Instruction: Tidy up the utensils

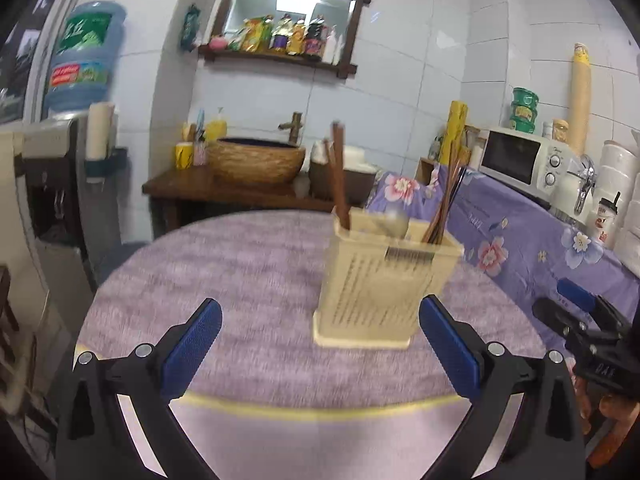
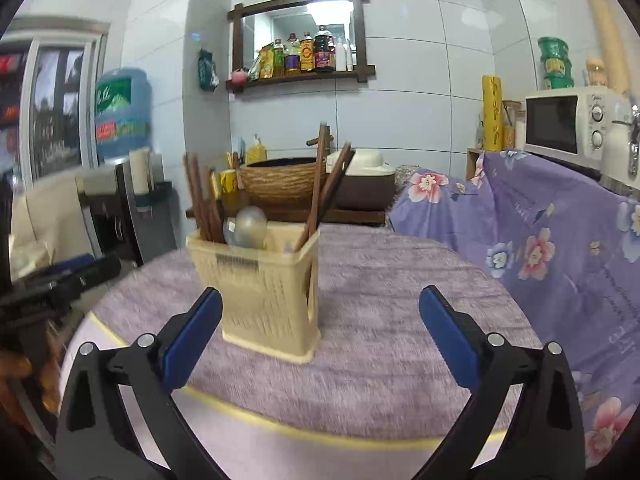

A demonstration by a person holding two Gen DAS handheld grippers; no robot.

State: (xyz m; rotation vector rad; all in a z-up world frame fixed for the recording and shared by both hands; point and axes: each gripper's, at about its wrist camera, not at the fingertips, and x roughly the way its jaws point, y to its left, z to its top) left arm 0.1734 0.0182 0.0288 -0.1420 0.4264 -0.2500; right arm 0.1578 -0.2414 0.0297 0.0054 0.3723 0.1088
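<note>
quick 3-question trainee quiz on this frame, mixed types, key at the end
1. True or false: both tongs, left tongs and right tongs, are open and hold nothing.
2. What stands in the beige utensil holder besides the wooden chopsticks? A) metal spoon B) whisk C) knife
3. What covers the round table under the holder?

Key: 1 true. 2 A, the metal spoon. 3 a fuzzy purple tablecloth.

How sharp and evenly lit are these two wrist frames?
Left wrist: motion blur smears the utensil holder and tablecloth; fisheye bends the wall tiles. Right wrist: holder somewhat crisper, water bottle smeared, glare in the mirror.
</note>
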